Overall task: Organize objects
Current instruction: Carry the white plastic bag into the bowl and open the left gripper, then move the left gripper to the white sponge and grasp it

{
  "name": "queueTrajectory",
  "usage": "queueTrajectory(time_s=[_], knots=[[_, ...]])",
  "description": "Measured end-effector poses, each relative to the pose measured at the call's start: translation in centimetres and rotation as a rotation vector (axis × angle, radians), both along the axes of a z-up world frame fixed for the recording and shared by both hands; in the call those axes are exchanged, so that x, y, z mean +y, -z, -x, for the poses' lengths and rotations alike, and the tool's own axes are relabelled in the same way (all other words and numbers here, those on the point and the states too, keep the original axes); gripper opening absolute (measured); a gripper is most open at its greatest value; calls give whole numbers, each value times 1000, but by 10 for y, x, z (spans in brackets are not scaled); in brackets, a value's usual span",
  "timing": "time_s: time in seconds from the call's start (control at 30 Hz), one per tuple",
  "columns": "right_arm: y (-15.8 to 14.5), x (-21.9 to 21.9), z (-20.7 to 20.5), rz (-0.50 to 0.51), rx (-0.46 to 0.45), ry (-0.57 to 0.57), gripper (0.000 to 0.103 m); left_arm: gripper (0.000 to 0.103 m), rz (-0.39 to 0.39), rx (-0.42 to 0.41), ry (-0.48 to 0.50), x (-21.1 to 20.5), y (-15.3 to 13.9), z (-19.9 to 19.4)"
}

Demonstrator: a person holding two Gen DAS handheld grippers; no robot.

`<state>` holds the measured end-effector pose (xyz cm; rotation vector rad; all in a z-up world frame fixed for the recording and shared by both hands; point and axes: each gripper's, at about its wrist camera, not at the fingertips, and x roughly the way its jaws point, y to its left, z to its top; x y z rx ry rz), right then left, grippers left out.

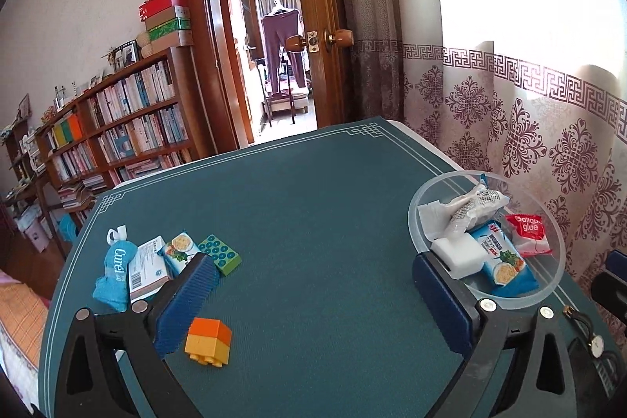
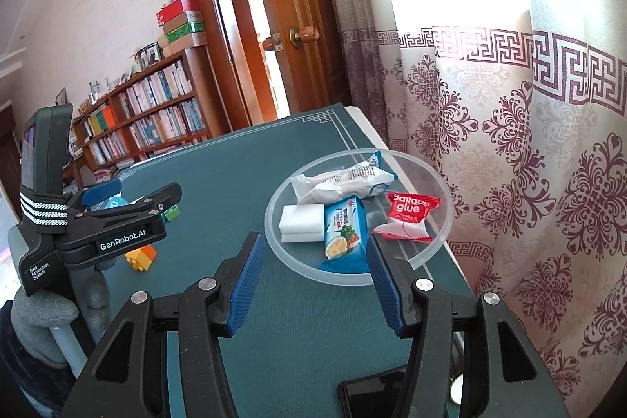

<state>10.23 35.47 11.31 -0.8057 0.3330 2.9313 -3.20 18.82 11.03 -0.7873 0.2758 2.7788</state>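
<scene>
A clear plastic bowl point(image 1: 556, 241) point(image 2: 439, 183) at the table's right edge holds a blue snack pack point(image 2: 345, 234), a white block point(image 2: 301, 222), a red glue packet point(image 2: 409, 218) and a white wrapped pack point(image 2: 345, 183). Loose on the left lie a blue pouch point(image 1: 113, 269), a white box point(image 1: 147, 269), another blue snack pack point(image 1: 178, 249), a green brick point(image 1: 219, 253) and an orange-yellow brick point(image 1: 207, 339). My left gripper point(image 1: 313, 296) is open and empty, its left finger beside the orange brick. My right gripper point(image 2: 311, 281) is open and empty just before the bowl.
A dark green mat point(image 1: 313, 202) covers the table. A wristwatch point(image 1: 588, 335) lies at the near right corner. A patterned curtain point(image 2: 548, 143) hangs close on the right. A bookshelf point(image 1: 129, 128) and an open door point(image 1: 270, 26) stand behind. A dark phone point(image 2: 372, 394) lies under my right gripper.
</scene>
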Motion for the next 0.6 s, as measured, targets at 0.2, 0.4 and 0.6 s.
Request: queueTrajectory(time_s=[0.2,0.4,0.6], knots=[[4,-12,-1,-8,-13,-24,56,102,-23,-33,-61,-31,12,-4],[13,-28,0,-22,-32,-59,56,102,-37,-38,-121,-65,19,-7],[28,-38,7,-24,-71,-82,56,102,-59,-65,-174,-100,30,-1]])
